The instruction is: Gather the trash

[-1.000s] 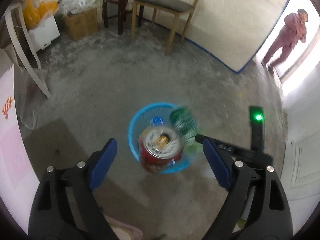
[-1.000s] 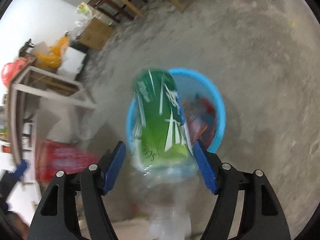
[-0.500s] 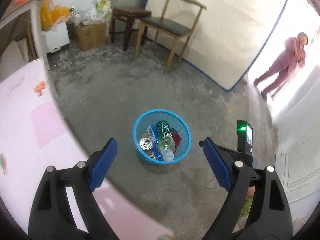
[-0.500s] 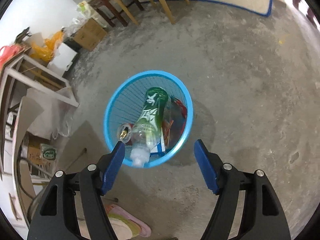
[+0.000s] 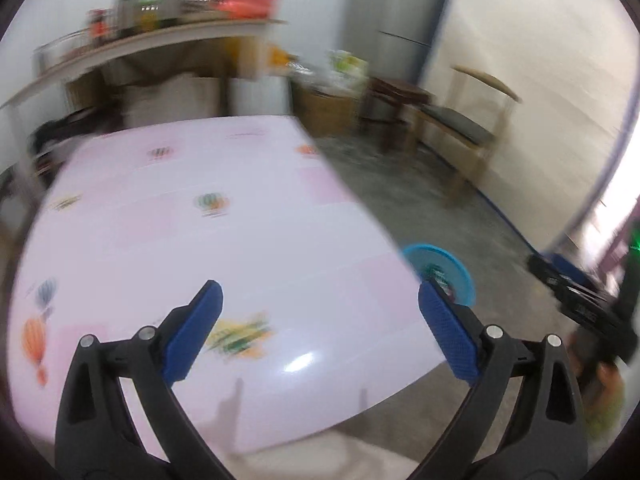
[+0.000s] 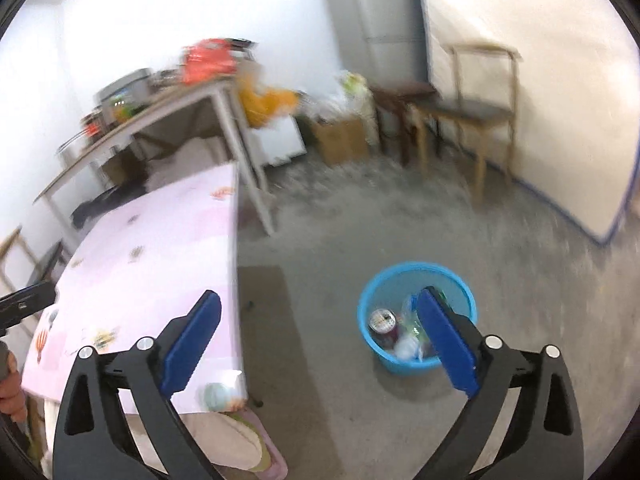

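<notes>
Holding both tools wide and empty: left gripper (image 5: pixel 318 326), right gripper (image 6: pixel 318 336) | trash: can (image 6: pixel 383 319) and bottle lie inside blue basket (image 6: pixel 374 354) on floor | pink table (image 5: pixel 208 248) shows no trash | task seems nearly done

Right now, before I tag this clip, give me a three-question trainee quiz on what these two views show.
1. True or false: the left claw holds trash.
2. Where does the blue basket stand: A on the pink table, B on the floor, C on the chair?
3. Fill in: inside the basket, a drink ___ shows its top.

Key: 1 false, both claws are open and empty; 2 B; 3 can.
</notes>
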Tool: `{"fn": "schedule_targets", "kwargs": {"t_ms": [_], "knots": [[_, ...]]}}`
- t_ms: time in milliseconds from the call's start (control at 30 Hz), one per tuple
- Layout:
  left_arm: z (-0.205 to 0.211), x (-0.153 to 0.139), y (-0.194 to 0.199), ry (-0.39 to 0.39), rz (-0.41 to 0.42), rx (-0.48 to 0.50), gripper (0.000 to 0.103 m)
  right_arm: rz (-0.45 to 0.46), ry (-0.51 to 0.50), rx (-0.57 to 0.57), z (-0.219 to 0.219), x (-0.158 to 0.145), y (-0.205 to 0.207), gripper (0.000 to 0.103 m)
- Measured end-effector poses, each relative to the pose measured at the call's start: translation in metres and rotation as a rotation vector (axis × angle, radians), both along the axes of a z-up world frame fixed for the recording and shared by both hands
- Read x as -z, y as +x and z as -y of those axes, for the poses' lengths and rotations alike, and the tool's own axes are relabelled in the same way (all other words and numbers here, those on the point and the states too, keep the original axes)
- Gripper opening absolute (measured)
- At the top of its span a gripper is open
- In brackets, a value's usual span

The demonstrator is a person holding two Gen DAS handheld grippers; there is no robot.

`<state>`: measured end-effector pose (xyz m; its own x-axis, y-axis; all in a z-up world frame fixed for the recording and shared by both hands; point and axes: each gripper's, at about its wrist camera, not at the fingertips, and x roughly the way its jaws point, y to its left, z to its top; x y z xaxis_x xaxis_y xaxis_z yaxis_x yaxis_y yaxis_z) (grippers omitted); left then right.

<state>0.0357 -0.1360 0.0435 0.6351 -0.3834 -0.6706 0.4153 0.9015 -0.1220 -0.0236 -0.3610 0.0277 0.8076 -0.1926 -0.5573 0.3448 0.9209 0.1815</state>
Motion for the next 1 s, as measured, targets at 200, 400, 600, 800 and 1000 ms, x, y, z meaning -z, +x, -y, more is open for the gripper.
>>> {"fn": "schedule_targets", "kwargs": {"t_ms": [200, 400, 600, 800, 1000], "knots": [[-0.043, -0.005, -0.028, 0.121, 0.103, -0.274, 0.094, -0.009, -0.058, -0.109, -0.072, -0.019, 0.004, 0.096], [-0.059, 0.008, -0.032, 0.149, 0.018, -0.34, 0.094, -0.156, -0.139, -0.078, -0.113, 0.0, 0.011, 0.096], [-0.043, 0.038, -0.041, 0.206, -0.032, -0.311, 0.094, -0.331, -0.121, 0.067, -0.104, 0.026, 0.008, 0.096], [-0.028, 0.064, -0.037, 0.266, -0.119, -0.291, 0.094, -0.373, -0.145, 0.155, -0.093, 0.031, 0.001, 0.096], [-0.022, 0.064, -0.037, 0.29, -0.103, -0.296, 0.094, -0.369, -0.156, 0.175, -0.087, 0.03, -0.001, 0.096]]}}
